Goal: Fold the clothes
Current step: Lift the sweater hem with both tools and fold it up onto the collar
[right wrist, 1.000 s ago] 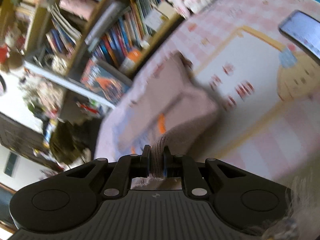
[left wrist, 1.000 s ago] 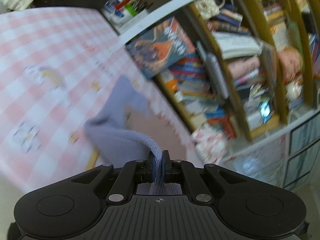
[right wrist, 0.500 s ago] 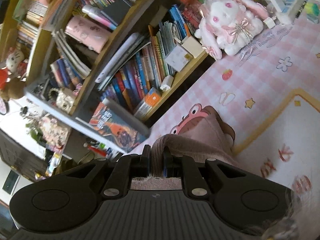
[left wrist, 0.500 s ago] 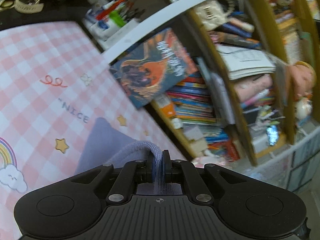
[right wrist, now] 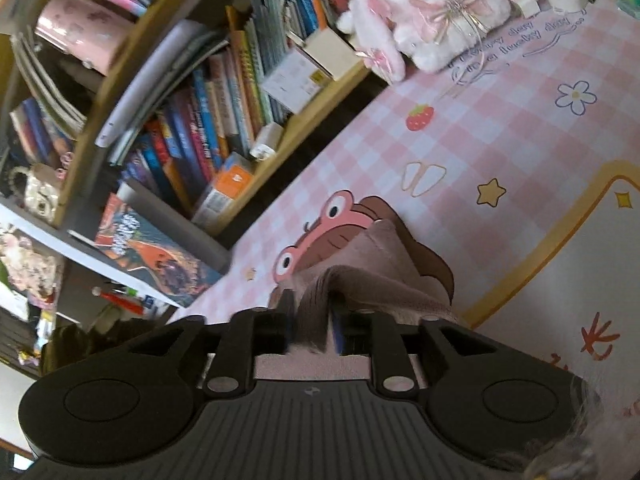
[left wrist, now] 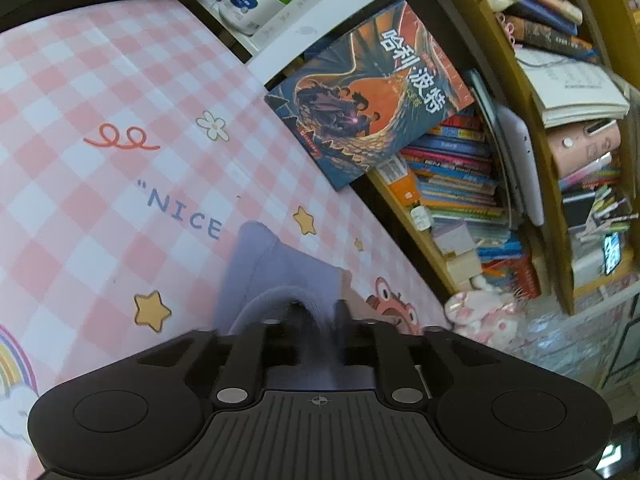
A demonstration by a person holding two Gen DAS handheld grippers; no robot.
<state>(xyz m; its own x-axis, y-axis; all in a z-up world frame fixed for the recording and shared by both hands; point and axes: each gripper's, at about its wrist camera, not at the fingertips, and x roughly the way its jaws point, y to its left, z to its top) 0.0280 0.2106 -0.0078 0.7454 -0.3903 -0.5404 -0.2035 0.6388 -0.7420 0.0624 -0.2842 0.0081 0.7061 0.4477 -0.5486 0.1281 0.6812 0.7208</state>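
Pink-and-white checked mat point(left wrist: 100, 92) covers the tabletop, printed with stars, a flower, a rainbow, a frog and the word "NICE". Along its far edge stands a wooden bookshelf point(left wrist: 532, 128) crammed with books; a dragon-cover book point(left wrist: 372, 92) leans at the shelf's end, right against the mat's edge. A white-and-pink plush rabbit point(right wrist: 432, 16) sits at the far edge of the mat in front of the shelf.

The garment lies near that far edge, over the frog print. In the left wrist view it appears lavender point(left wrist: 276, 268); in the right wrist view the same knit cloth looks mauve-brown point(right wrist: 384, 264).

The left gripper point(left wrist: 318, 320) has its fingers a little apart, and a ribbed fold of the garment arches up between them; motion blur hides whether they press it. The right gripper point(right wrist: 312, 320) shows a similar narrow gap with a ribbed fold standing in it, the grip equally hard to judge.
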